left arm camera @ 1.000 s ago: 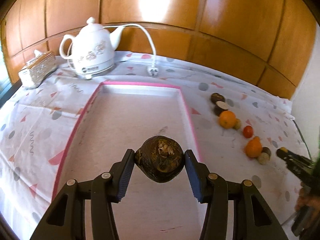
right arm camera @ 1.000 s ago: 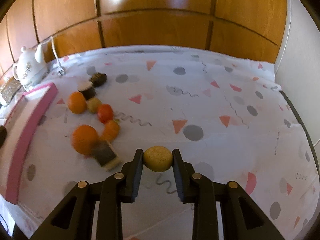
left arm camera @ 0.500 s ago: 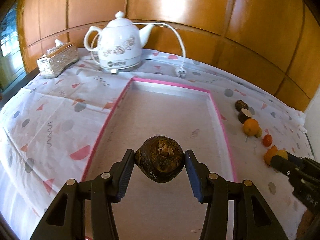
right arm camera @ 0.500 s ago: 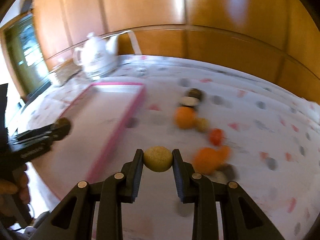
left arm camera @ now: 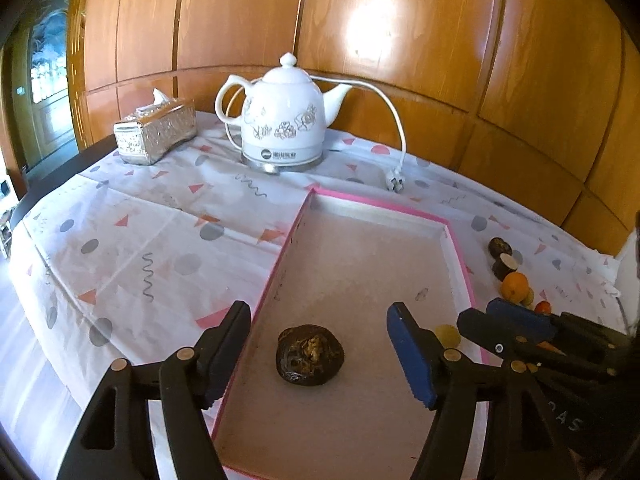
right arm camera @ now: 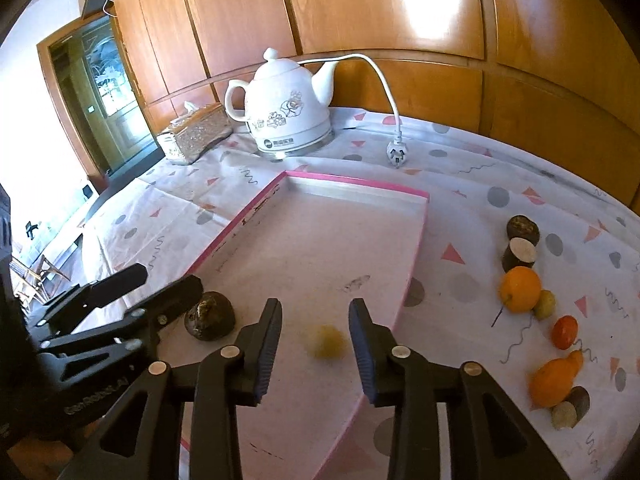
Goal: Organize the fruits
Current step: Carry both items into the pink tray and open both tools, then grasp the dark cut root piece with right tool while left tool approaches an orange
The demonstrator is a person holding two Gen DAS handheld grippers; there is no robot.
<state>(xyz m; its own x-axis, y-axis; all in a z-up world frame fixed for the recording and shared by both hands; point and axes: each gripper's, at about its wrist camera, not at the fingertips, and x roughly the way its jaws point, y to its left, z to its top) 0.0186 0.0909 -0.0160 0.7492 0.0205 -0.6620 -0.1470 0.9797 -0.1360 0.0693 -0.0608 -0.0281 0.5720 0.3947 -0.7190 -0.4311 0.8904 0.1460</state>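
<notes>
In the near part of the pink tray [left arm camera: 456,248] sits a dark brown fruit [left arm camera: 310,355], and the left gripper [left arm camera: 320,354] has just been opening, so its jaws now stand wide on both sides of the fruit and do not touch it. The right gripper [right arm camera: 314,340] has just been opening too, and a small yellow fruit [right arm camera: 327,341] looks blurry between its jaws, so it seems to be dropping into the tray just right of the brown one. More fruit [right arm camera: 519,289] waits on the spotted cloth [right arm camera: 472,208] to the right of the tray. The yellow fruit is round, so it might bounce or roll. The two grippers are very close together, so they might bump and knock the brown fruit away.
</notes>
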